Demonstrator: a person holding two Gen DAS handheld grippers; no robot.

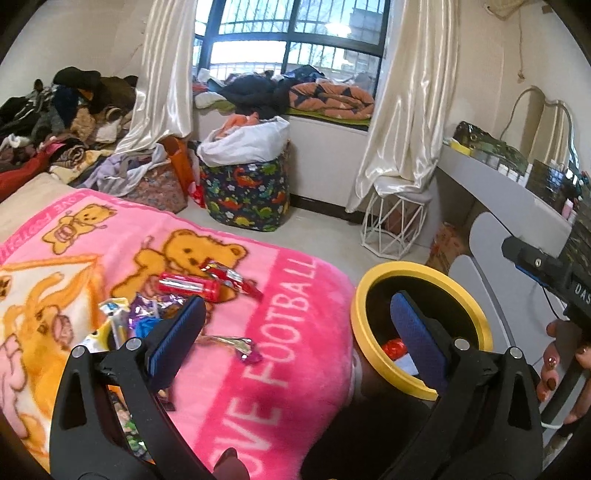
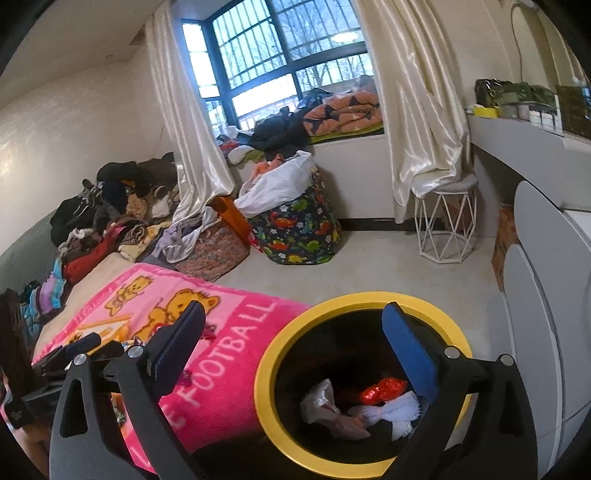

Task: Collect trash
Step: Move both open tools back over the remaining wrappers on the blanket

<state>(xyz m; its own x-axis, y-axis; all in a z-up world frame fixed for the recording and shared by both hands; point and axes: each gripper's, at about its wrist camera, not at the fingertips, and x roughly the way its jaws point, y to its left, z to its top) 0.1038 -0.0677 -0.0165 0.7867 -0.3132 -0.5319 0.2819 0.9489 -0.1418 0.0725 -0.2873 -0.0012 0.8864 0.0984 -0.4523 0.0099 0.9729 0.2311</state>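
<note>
Grippers over bed and bin

Left gripper [image 1: 295, 332] and right gripper [image 2: 295, 350] tilt downward, jaws wide, empty; pink blanket [image 1: 258, 369] reads "FOOTBALL"; yellow-rimmed bin [image 2: 266, 369] alongside.

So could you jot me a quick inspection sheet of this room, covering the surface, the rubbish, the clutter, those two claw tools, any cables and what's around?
Surface: pink fleece teddy-bear blanket on the bed.
Job's things: shiny foil wrappers scattered on the blanket; yellow-rimmed black bin beside the bed, holding a red wrapper and white scraps.
Clutter: heaped clothes; dinosaur-print fabric basket.
Grippers: left gripper open, empty; right gripper open, empty, above the bin.
Cables: nothing seen clearly.
Surroundings: barred window, cream satin curtains, white wire stool.
</note>
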